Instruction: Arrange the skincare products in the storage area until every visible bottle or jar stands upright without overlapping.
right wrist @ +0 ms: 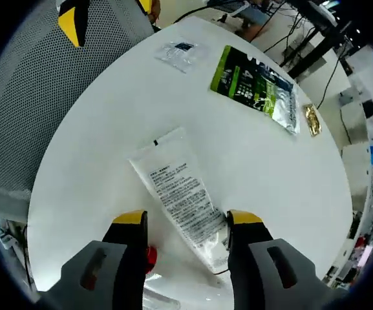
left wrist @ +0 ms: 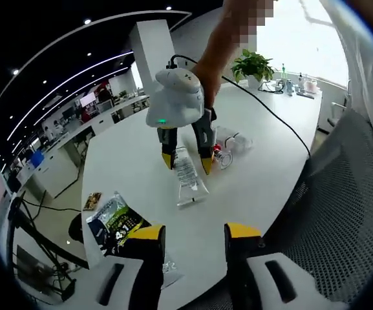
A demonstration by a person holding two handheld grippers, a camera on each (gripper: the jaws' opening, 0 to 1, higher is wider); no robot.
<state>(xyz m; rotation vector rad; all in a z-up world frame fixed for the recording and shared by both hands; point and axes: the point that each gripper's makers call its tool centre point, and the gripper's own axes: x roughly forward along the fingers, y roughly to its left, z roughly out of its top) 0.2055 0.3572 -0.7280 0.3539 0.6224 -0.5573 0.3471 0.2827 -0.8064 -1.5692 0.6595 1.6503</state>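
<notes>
Your right gripper [right wrist: 181, 223] hangs over the white tube [right wrist: 183, 197], jaws wide, nothing held. The tube lies flat on the table [right wrist: 108, 129], its cap end between the tips, long axis running away at a slant. A red-capped item [right wrist: 149, 259], hard to make out, sits beside it. Left gripper [left wrist: 196, 236] is open, well apart.

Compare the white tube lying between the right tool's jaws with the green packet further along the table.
The white tube is long and narrow, white with small black print; the green packet is broader, flat, dark green with a silvery end. The tube lies between the open jaws of the right tool; the packet lies apart from both tools, nearer the table's far edge. Both lie flat on the table, neither upright.
</notes>
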